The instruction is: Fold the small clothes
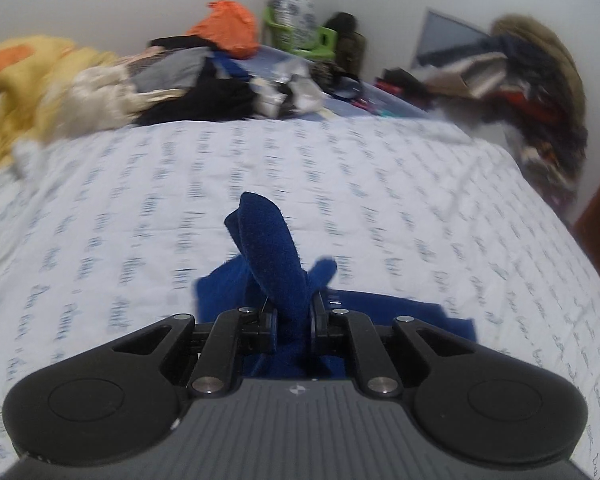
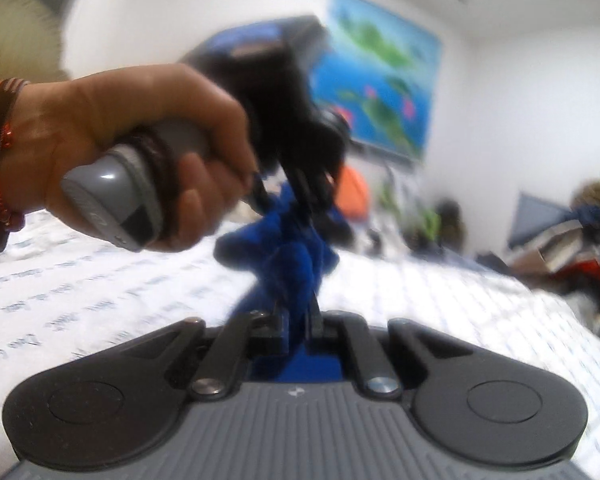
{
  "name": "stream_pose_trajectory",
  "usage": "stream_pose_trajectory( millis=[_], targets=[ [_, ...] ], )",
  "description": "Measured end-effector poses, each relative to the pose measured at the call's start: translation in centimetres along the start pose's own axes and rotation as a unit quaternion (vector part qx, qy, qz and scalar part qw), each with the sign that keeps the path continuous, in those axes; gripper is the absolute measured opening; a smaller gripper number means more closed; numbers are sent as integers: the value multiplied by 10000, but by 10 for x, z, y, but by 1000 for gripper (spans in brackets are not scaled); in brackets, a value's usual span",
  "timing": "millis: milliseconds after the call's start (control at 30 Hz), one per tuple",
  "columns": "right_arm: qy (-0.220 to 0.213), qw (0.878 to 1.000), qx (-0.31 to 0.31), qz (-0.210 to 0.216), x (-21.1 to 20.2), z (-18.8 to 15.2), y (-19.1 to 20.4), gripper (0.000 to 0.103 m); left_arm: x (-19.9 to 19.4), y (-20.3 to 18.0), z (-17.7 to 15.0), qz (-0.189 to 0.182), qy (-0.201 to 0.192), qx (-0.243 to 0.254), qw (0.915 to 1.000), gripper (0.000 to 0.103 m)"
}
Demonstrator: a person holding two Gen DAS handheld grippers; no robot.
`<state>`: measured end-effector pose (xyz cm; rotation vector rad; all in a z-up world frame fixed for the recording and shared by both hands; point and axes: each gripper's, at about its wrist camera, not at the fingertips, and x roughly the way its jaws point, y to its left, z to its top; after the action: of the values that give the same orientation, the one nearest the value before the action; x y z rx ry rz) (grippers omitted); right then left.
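Left claw (image 1: pixel 294 320): closed on a fold of the blue garment (image 1: pixel 272 256); a tongue of cloth stands up ahead of its tips, and the rest lies spread just below and to the right of it.
Right claw (image 2: pixel 298 326): closed on a bunch of the same blue garment (image 2: pixel 296 256), which rises from between its tips.
Garment position: held off the bed (image 1: pixel 380 184) between the two claws, its lower part reaching the sheet.
Left hand (image 2: pixel 140 140): wrapped round the grey handle, ahead and to the left of the right claw; view blurred.
Bed: white sheet printed with lines of script, directly beneath both claws.
Clothes pile (image 1: pixel 204 80): well beyond the left claw, at the far edge of the bed.
Wall poster (image 2: pixel 380 68): blue and green, far ahead of the right claw.
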<state>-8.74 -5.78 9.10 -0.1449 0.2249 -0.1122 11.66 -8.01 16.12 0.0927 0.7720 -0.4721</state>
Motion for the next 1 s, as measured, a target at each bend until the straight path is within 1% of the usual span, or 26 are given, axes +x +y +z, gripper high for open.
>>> stream_pose_trajectory(
  millis=[33, 67, 100, 167, 300, 333, 367, 433, 467, 500, 533, 567, 600, 633, 667, 733, 767, 800, 867, 900, 933, 967, 1000],
  targets=[
    [74, 9999, 123, -87, -5, -4, -10, 6, 6, -12, -2, 15, 9, 82, 10000, 15],
    [267, 9985, 436, -195, -3, -13, -33, 6, 14, -25, -3, 36, 17, 181, 9998, 15],
    [267, 9985, 436, -195, -3, -13, -33, 6, 22, -39, -5, 40, 47, 265, 9996, 15],
    [493, 9952, 814, -247, -2, -23, -55, 6, 37, -61, -13, -24, 135, 385, 9992, 15],
    [879, 9841, 1517, -296, -3, -47, -90, 6, 66, -102, -29, -89, 305, 589, 9978, 15],
    [1043, 9764, 1871, -261, -2, -57, -105, 6, 70, -112, -34, -105, 300, 665, 9973, 15],
    [1043, 9764, 1871, -261, -2, -57, -105, 6, 75, -120, -39, -178, 300, 733, 9967, 15],
    [1214, 9678, 2194, -218, -7, -70, -116, 6, 85, -134, -47, -486, 393, 906, 9939, 22],
    [1310, 9626, 2366, -166, -10, -76, -122, 6, 87, -138, -49, -658, 441, 923, 9926, 31],
    [1435, 9560, 2557, -59, -10, -81, -129, 6, 89, -140, -50, -845, 485, 914, 9910, 50],
    [1556, 9478, 2783, 77, -10, -88, -137, 6, 89, -142, -50, -982, 527, 890, 9898, 64],
    [1635, 9393, 3011, 190, -9, -93, -145, 6, 86, -142, -50, -1056, 490, 882, 9893, 91],
    [1710, 9325, 3167, 288, -9, -97, -149, 7, 79, -141, -49, -1079, 299, 921, 9894, 103],
    [1788, 9276, 3256, 391, -9, -100, -153, 7, 71, -139, -47, -1031, 43, 992, 9897, 103],
    [1836, 9240, 3321, 480, -10, -103, -157, 7, 60, -137, -46, -906, -210, 1149, 9890, 103],
    [1903, 9190, 3387, 665, -12, -103, -165, 7, 44, -129, -45, -548, -486, 1427, 9870, 103],
    [1958, 9170, 3394, 746, -14, -105, -167, 8, 35, -123, -49, -303, -615, 1516, 9861, 103],
    [2003, 9153, 3398, 814, -14, -105, -170, 10, 26, -114, -55, -93, -749, 1590, 9844, 103],
    [2081, 9094, 3478, 938, -13, -104, -177, 16, 13, -97, -73, 131, -906, 1773, 9799, 103],
    [2117, 9036, 3577, 1038, -12, -105, -182, 26, 7, -87, -86, 221, -944, 1828, 9784, 103],
    [2123, 8959, 3724, 1165, -10, -106, -187, 39, 1, -77, -99, 302, -953, 1867, 9773, 103],
    [2108, 8869, 3902, 1292, -9, -109, -192, 47, -6, -67, -115, 376, -946, 1882, 9768, 103],
    [2080, 8780, 4072, 1417, -7, -109, -196, 58, -11, -56, -130, 411, -931, 1866, 9772, 103]
  ],
)
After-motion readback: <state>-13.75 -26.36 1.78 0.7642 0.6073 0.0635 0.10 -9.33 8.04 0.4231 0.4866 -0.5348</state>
